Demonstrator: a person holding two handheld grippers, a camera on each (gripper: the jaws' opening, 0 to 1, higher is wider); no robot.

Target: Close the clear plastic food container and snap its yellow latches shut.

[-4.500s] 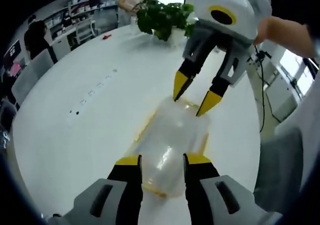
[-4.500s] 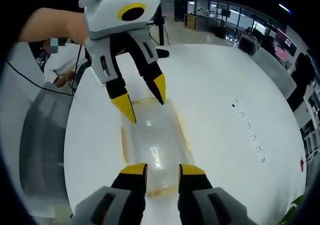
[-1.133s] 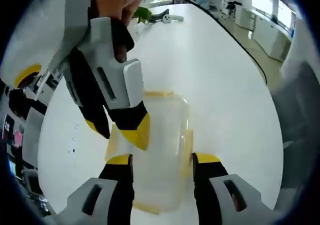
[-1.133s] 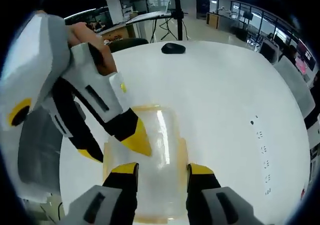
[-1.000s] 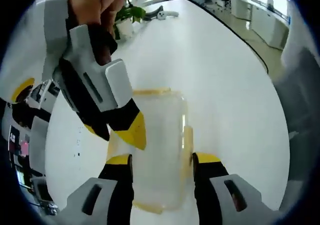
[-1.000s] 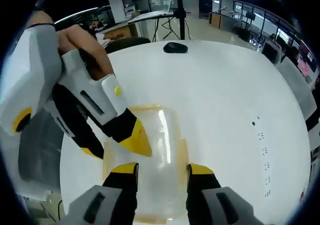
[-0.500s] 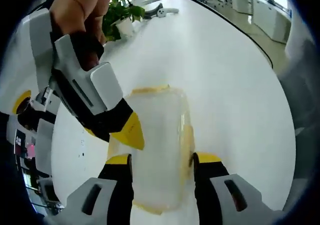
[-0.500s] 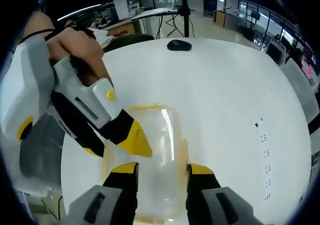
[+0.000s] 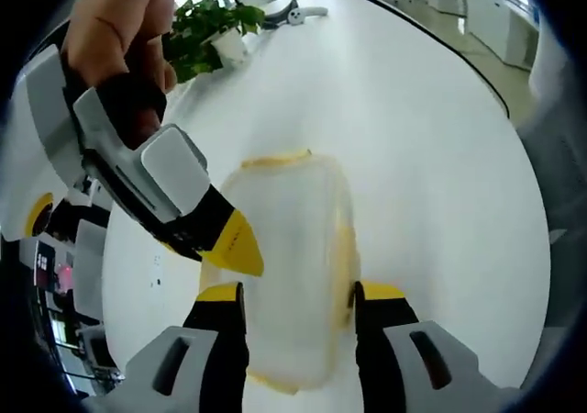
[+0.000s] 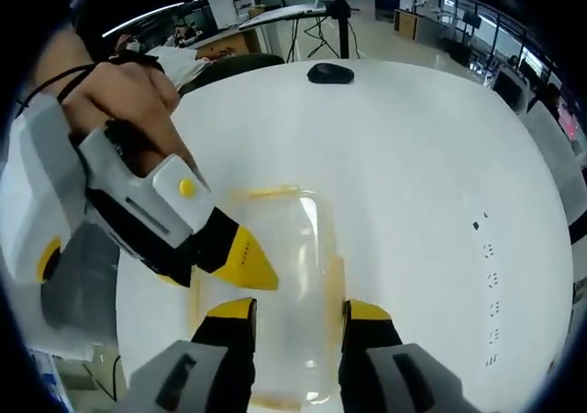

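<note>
The clear plastic container lies lengthwise on the white table with its lid on. Yellow latches show at its far end and right side. My left gripper is open and straddles its near end. My right gripper comes in from the left in a hand, one yellow tip on the container's left edge. In the right gripper view the container sits between the open jaws of my right gripper. There my left gripper touches its left side.
A potted plant and a small dark and white object stand at the table's far end. A black mouse lies far off, and small dark marks dot the table on the right. A grey chair is at the left edge.
4.5 s ago the grippers faced each other across the container; now they stand side by side. Over the last second each other gripper's yellow tip slid slightly left and lower along the container's edge.
</note>
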